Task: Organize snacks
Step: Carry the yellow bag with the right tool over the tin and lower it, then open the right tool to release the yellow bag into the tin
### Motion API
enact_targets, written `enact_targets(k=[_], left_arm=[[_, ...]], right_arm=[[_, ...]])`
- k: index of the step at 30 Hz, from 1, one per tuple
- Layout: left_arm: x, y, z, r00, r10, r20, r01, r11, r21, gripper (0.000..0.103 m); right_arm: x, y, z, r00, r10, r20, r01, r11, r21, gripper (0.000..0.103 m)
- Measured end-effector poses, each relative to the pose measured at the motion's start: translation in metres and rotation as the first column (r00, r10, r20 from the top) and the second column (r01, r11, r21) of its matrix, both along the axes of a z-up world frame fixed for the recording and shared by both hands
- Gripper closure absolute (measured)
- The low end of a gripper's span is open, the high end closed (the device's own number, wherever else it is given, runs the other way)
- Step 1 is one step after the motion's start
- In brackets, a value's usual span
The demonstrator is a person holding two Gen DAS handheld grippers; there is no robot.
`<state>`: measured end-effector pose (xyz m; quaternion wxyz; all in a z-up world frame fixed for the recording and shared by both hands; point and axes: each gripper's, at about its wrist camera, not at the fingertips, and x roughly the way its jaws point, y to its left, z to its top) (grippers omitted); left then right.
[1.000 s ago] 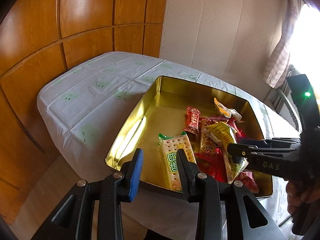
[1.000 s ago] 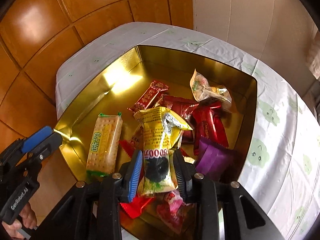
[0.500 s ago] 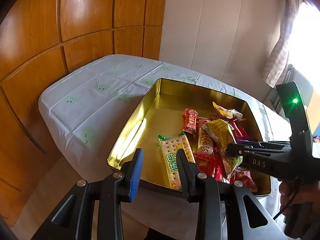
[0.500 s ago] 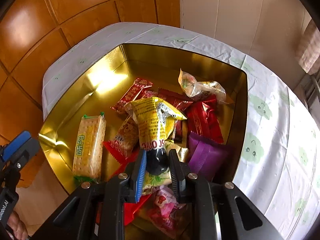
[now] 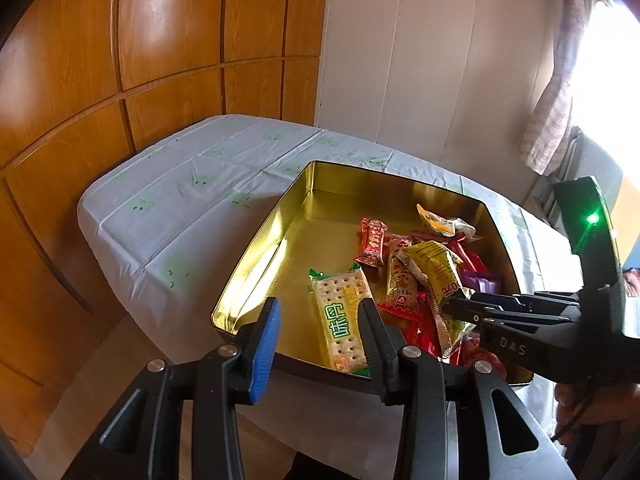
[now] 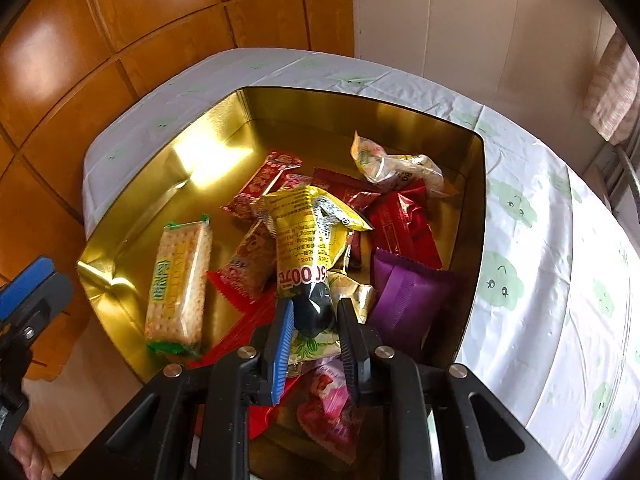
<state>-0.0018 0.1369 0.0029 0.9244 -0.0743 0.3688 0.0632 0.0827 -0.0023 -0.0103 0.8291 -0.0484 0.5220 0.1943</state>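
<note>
My right gripper (image 6: 314, 326), jaws pressed tight on the lower end of a yellow snack packet (image 6: 310, 236), holds it upright above the heap of snacks in the gold tin (image 6: 132, 216); the packet's upper end leans away from me over the red wrappers (image 6: 404, 220). My left gripper (image 5: 318, 320) hangs over the near edge of the tin, its jaws opening, a modest gap between them and nothing clasped; the cracker packet (image 5: 342, 316) lies flat on the tin floor below and beyond them, apart from the heap. Beside the yellow packet: a purple packet (image 6: 408, 300) against the right wall of the tin, a clear crinkled bag (image 6: 394, 164) toward the far wall, a pink packet (image 6: 330, 408) at the near edge under my right jaws. The tin stands on a table (image 5: 168, 208) covered by a white cloth with pale green figures, set in a corner against wooden panels (image 5: 120, 60).
</note>
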Motion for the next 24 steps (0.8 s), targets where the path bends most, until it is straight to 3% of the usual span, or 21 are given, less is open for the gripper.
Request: enact_targets(k=[11, 20, 24], left_arm=[[-0.004, -0.006, 0.004, 1.000, -0.016, 0.012, 0.015, 1.000, 0.012, 0.062], [-0.006, -0.011, 0.005, 1.000, -0.020, 0.011, 0.020, 1.000, 0.022, 0.059], [-0.006, -0.013, 0.004, 1.000, -0.020, 0.011, 0.020, 0.999, 0.025, 0.057]], right_arm=[[-0.006, -0.007, 0.005, 1.000, -0.027, -0.003, 0.027, 0.999, 0.039, 0.077], [-0.022, -0.016, 0.014, 0.998, -0.038, 0.050, 0.036, 0.998, 0.048, 0.077], [-0.020, -0.008, 0.009, 0.998, -0.011, 0.063, 0.011, 1.000, 0.002, 0.078]])
